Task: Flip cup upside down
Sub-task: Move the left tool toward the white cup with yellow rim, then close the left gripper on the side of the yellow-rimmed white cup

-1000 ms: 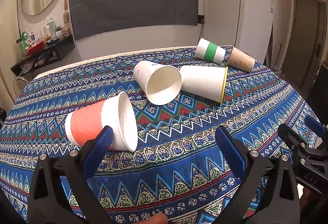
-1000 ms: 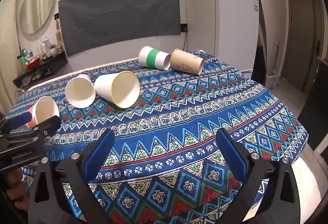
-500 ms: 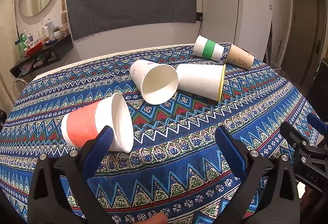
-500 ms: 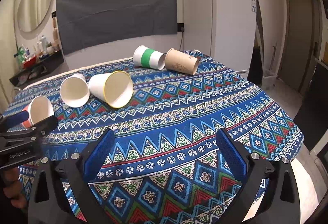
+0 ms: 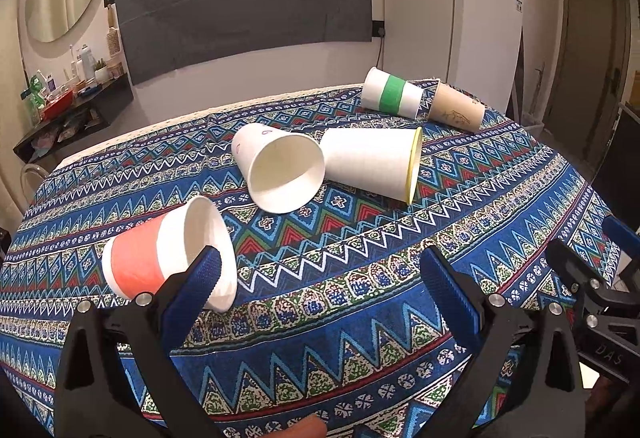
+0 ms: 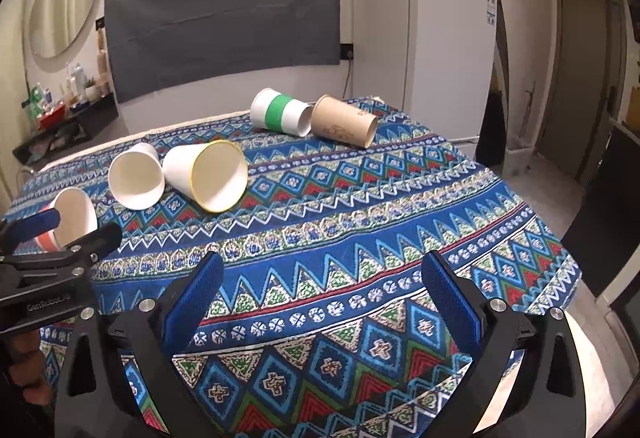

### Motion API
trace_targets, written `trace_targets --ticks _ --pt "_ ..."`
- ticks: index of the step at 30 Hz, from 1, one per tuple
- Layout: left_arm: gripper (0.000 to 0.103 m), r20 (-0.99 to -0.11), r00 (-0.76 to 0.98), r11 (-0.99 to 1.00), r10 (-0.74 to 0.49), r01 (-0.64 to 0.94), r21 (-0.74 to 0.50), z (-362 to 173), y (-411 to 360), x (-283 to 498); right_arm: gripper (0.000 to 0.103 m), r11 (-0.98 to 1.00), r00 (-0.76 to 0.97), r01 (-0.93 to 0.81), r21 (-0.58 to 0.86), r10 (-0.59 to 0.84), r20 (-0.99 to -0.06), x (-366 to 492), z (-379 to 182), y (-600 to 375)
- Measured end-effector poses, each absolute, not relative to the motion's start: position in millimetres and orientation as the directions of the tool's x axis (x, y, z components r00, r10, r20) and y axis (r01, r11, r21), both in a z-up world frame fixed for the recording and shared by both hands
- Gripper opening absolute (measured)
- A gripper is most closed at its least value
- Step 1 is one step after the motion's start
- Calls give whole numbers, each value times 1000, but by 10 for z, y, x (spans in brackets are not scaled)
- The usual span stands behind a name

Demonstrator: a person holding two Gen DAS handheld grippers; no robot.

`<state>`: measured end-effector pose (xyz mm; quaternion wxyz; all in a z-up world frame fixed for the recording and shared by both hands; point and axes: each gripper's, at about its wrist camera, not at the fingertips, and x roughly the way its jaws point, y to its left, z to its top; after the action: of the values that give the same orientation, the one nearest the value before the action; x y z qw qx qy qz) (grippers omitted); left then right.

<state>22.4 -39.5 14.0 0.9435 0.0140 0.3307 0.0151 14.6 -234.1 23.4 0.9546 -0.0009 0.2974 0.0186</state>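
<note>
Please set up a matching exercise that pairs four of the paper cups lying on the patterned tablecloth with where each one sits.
Cups:
1. orange-banded cup
2. yellow-rimmed cup
3. green-banded cup
4. brown cup

Places:
A. at the far edge, its mouth against the brown cup
B. nearest the left hand-held gripper
C. mid-table, beside the plain white cup
D. closest to the fridge

Pairs: 1-B, 2-C, 3-A, 4-D

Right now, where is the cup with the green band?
The green-banded cup lies on its side at the far right of the table, near the fridge, its mouth against the brown cup; both wrist views show it.
</note>
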Motion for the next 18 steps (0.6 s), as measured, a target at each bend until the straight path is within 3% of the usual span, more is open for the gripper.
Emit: trace_targets --ticks 12,18 --pt "97 -663 749 1000 13 -19 -1 134 -566 491 95 1000 832 9 20 3 -555 489 530 -2485" --pt "97 -685 728 999 37 -41 10 121 -643 680 95 989 798 25 145 67 -599 858 531 -2681"
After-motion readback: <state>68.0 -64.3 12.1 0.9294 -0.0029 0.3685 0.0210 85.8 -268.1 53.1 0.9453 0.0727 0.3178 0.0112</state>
